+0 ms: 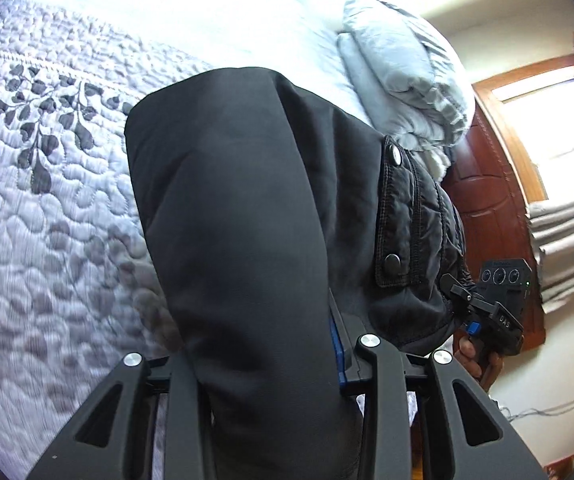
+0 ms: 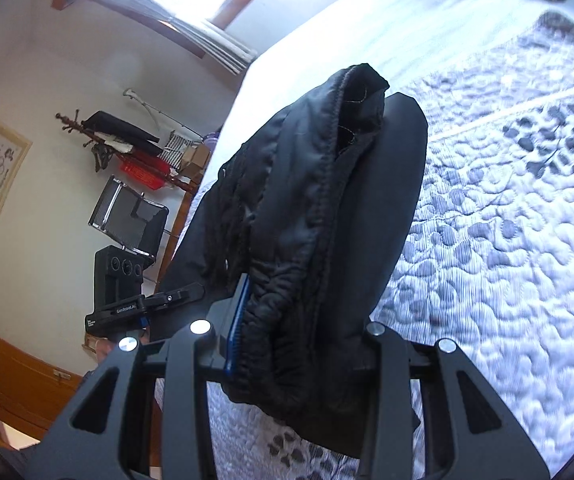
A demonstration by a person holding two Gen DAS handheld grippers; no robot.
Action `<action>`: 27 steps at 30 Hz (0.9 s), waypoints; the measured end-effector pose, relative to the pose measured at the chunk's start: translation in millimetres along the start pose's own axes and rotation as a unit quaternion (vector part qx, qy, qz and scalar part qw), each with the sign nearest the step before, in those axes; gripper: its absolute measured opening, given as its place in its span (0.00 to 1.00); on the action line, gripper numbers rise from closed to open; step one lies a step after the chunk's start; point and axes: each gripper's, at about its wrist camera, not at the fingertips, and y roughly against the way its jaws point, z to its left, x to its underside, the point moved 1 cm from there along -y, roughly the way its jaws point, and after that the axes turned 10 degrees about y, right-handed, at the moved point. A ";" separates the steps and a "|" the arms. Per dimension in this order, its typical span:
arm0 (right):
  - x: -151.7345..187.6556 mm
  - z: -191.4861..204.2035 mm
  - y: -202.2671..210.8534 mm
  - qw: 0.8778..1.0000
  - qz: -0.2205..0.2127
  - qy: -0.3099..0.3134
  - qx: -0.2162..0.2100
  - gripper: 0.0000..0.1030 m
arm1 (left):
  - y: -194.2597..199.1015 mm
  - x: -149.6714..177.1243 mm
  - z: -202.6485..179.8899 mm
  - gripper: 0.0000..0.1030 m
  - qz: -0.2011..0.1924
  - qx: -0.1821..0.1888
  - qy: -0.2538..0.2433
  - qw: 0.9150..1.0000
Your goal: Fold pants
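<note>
While the black pants (image 1: 247,208) are gripped by the left gripper (image 1: 271,360) and right gripper (image 2: 303,344) above the quilted bed (image 1: 47,220), a carry is judged under way; level lowering is required next.

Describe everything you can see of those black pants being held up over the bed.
The black padded pants, of smooth, slightly shiny quilted fabric, hang above the pale quilted bedspread with dark leaf print. A flap pocket with two metal snaps and a gathered elastic waistband show. The left tool is shut on a smooth leg part; the right tool is shut on the bunched waistband. Whether any part touches the bed cannot be seen.
</note>
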 end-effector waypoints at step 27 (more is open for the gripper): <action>33.1 -96.6 -48.9 0.994 0.042 -0.103 -0.013 0.46 | -54.7 -3.8 48.2 0.42 0.021 -0.007 0.002 1.000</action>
